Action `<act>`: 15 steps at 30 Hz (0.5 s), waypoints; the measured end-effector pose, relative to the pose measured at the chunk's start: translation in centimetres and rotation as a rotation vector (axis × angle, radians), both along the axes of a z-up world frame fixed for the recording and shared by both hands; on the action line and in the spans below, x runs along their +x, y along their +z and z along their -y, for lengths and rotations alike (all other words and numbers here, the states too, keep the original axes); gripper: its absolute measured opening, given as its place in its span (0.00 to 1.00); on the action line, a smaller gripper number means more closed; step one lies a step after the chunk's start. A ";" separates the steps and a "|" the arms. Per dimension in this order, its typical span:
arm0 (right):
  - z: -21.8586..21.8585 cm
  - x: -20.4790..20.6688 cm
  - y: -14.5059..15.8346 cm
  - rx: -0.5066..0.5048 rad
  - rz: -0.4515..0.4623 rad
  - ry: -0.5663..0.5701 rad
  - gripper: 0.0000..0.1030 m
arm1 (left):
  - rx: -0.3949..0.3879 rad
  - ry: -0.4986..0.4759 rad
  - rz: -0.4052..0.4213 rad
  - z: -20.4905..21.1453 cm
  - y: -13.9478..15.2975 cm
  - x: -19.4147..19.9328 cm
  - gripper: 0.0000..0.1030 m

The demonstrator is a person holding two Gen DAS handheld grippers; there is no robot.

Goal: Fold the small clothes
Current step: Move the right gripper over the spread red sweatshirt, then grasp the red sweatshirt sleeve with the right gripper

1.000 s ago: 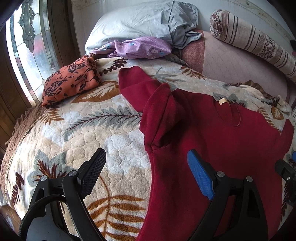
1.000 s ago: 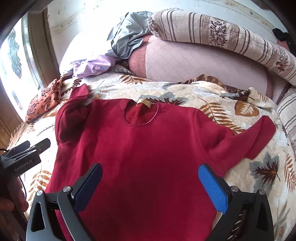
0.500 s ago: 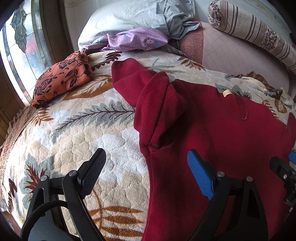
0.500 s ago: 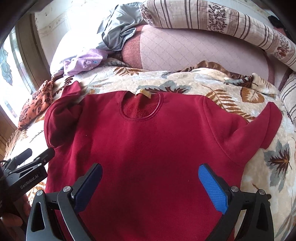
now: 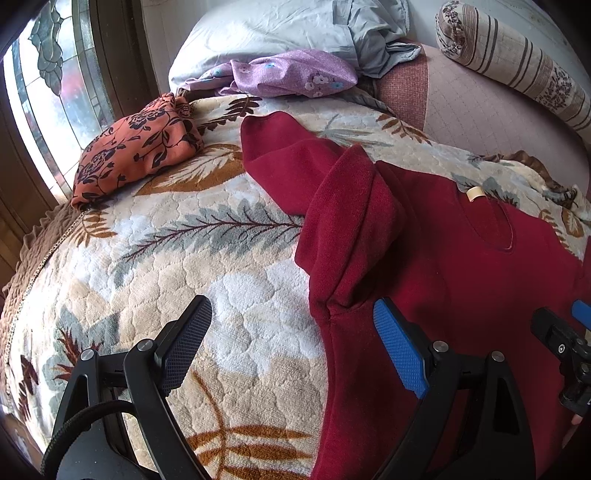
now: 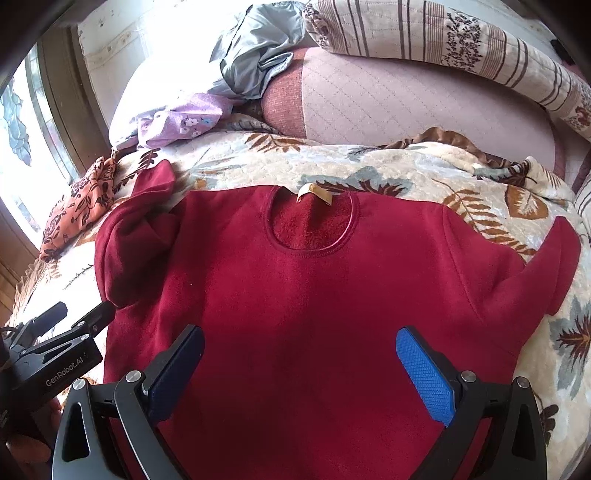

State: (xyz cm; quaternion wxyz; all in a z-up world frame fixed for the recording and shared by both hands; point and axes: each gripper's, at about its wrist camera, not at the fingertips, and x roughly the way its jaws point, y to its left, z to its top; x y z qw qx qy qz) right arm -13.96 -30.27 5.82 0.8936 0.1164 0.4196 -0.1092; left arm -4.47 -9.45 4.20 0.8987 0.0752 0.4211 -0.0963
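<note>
A dark red sweater [image 6: 314,295] lies flat, front up, on the leaf-patterned blanket [image 5: 184,266], neckline with a tan label [image 6: 314,192] away from me. Its left sleeve [image 5: 351,214] is bunched and folded back at the shoulder; its right sleeve [image 6: 554,266] lies out to the side. My left gripper [image 5: 291,343] is open and empty, hovering over the sweater's left side seam below the armpit. My right gripper [image 6: 299,362] is open and empty above the sweater's lower chest. The left gripper also shows at the left edge of the right wrist view [image 6: 74,332].
An orange floral cloth [image 5: 136,147] lies near the window at the left. A purple floral garment [image 5: 288,74] and a grey pillow [image 5: 295,33] lie at the head end, with a striped bolster [image 6: 443,44] and pink quilted cushion [image 6: 406,107] behind.
Both grippers have moved forward and closer over the sweater, which looks larger now. Both stay open. The sweater has not moved.
</note>
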 end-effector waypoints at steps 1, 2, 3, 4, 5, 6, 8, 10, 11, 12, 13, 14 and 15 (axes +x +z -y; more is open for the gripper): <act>-0.1 0.2 -0.1 -0.001 -0.002 0.002 1.00 | 0.001 0.000 -0.001 0.0 0.0 0.0 0.87; -0.2 0.3 -0.2 -0.003 -0.005 0.005 1.00 | 0.000 -0.001 -0.003 0.0 -0.1 0.1 0.87; -0.4 0.4 -0.2 -0.005 -0.008 0.009 1.00 | 0.001 -0.001 -0.005 0.1 -0.1 0.1 0.87; -0.4 0.4 -0.3 -0.006 -0.010 0.010 1.00 | 0.002 -0.001 -0.006 0.1 -0.1 0.1 0.87; -0.4 0.5 -0.4 -0.006 -0.012 0.009 1.00 | 0.002 -0.002 -0.006 0.2 -0.1 0.1 0.87; -0.4 0.5 -0.4 -0.004 -0.013 0.009 1.00 | 0.001 -0.003 -0.005 0.2 -0.1 0.0 0.87; -0.3 0.4 -0.5 0.004 -0.013 0.006 1.00 | 0.002 -0.009 -0.004 0.3 -0.1 -0.1 0.87; -0.2 0.2 -0.5 0.007 -0.012 -0.002 1.00 | -0.001 -0.020 -0.002 0.5 0.0 -0.3 0.87; -0.2 0.2 -0.5 0.005 -0.011 -0.006 1.00 | -0.004 -0.028 0.001 0.6 0.1 -0.4 0.87; -0.1 0.1 -0.5 0.001 -0.011 -0.011 1.00 | -0.008 -0.038 0.005 0.7 0.3 -0.6 0.87; 0.0 0.0 -0.5 -0.003 -0.012 -0.015 1.00 | -0.011 -0.048 0.010 0.9 0.4 -0.8 0.87; 0.2 -0.1 -0.5 -0.005 -0.016 -0.022 1.00 | -0.011 -0.058 0.014 1.1 0.5 -0.9 0.87; 0.3 -0.1 -0.5 -0.005 -0.019 -0.027 1.00 | -0.011 -0.067 0.017 1.2 0.5 -1.0 0.87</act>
